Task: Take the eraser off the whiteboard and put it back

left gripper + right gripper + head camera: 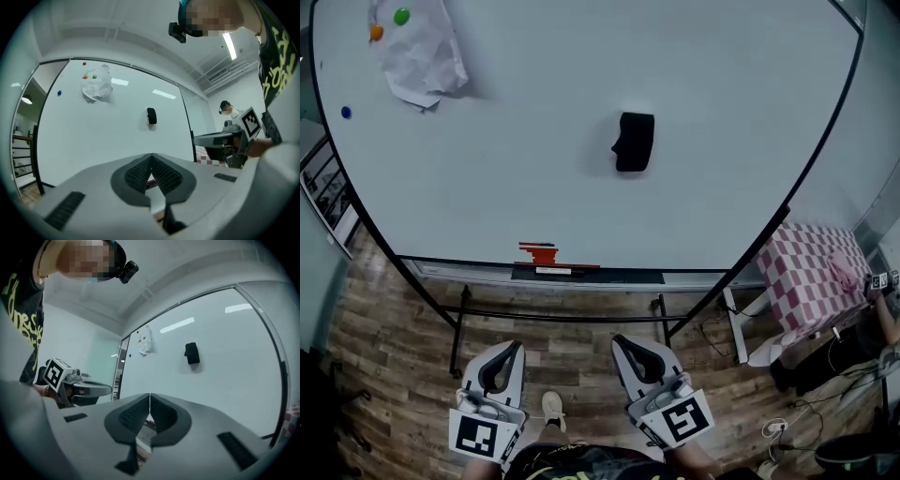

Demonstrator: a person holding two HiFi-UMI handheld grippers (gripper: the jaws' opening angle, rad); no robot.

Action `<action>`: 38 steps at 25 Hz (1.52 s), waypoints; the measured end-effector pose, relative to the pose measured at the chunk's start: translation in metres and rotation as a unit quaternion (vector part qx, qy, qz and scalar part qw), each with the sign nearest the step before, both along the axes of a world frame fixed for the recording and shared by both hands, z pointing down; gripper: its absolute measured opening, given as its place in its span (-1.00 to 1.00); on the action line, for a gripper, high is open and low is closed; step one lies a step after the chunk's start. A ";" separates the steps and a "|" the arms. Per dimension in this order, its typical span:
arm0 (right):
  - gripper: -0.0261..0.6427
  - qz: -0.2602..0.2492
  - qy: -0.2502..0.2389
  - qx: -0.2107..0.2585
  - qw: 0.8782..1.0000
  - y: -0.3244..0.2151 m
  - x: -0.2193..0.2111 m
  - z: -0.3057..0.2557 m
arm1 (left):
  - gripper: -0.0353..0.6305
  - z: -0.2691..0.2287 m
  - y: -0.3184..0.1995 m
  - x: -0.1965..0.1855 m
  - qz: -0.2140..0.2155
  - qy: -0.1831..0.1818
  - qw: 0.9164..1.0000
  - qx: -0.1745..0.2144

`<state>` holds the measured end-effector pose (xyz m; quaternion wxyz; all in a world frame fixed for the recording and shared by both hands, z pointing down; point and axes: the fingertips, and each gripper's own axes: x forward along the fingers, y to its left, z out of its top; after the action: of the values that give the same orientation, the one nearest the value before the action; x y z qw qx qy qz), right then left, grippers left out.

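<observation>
A black eraser (634, 142) clings to the middle of the whiteboard (581, 197); it also shows as the eraser (151, 115) in the left gripper view and the eraser (191, 353) in the right gripper view. Both grippers hang low in front of the board, well short of it. My left gripper (508, 351) is shut with nothing held, its pads (151, 168) pressed together. My right gripper (623, 343) is shut and empty too, pads (149, 405) meeting.
A crumpled white paper (417, 52) is pinned at the board's upper left with green and orange magnets. A red marker (540, 253) lies on the tray (581, 274) under the board. A checkered cloth (811, 272) covers a table at right. Another person stands at far right.
</observation>
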<state>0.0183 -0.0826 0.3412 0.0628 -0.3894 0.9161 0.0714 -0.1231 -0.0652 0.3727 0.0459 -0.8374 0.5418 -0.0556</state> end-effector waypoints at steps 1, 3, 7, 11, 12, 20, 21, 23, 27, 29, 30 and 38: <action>-0.89 0.002 0.000 0.001 1.000 -0.005 0.000 -0.001 | -0.88 -0.001 -0.005 0.000 0.002 0.001 1.000 0.002; -0.89 0.004 0.001 0.005 1.000 -0.014 0.000 -0.003 | -0.88 -0.004 -0.015 -0.001 0.005 0.000 1.000 0.003; -0.89 0.011 0.002 0.008 1.000 -0.031 0.000 -0.007 | -0.88 -0.008 -0.033 -0.001 0.013 0.000 1.000 0.010; -0.89 0.022 0.003 0.009 1.000 -0.048 -0.001 -0.010 | -0.88 -0.010 -0.051 -0.002 0.024 -0.002 1.000 0.008; -0.89 0.024 0.003 0.009 1.000 -0.052 -0.002 -0.011 | -0.88 -0.010 -0.055 -0.003 0.026 -0.002 1.000 0.006; -0.89 0.040 0.004 0.004 0.999 -0.078 -0.012 -0.009 | -0.88 -0.014 -0.086 -0.015 0.033 0.007 0.999 0.002; -0.89 0.041 0.004 0.002 0.999 -0.082 -0.014 -0.008 | -0.88 -0.013 -0.089 -0.017 0.034 0.011 0.999 0.003; -0.89 0.043 0.002 0.000 0.999 -0.090 -0.017 -0.007 | -0.88 -0.013 -0.097 -0.020 0.038 0.005 0.999 0.000; -0.89 0.052 0.000 -0.002 0.999 -0.105 -0.024 -0.006 | -0.88 -0.011 -0.114 -0.027 0.049 0.010 0.999 0.006; -0.89 0.060 0.003 -0.013 0.998 -0.112 -0.026 -0.002 | -0.88 -0.010 -0.121 -0.030 0.054 0.002 0.999 0.002; -0.89 0.063 0.004 -0.017 0.998 -0.116 -0.027 0.000 | -0.88 -0.009 -0.125 -0.032 0.057 -0.004 0.998 -0.001; -0.89 0.074 -0.004 -0.007 0.997 -0.135 -0.037 -0.006 | -0.88 -0.013 -0.148 -0.035 0.074 0.026 0.997 0.002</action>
<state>-0.0186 -0.2171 0.3356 0.0584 -0.4571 0.8849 0.0682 -0.1581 -0.2136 0.3595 0.0380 -0.8764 0.4791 -0.0291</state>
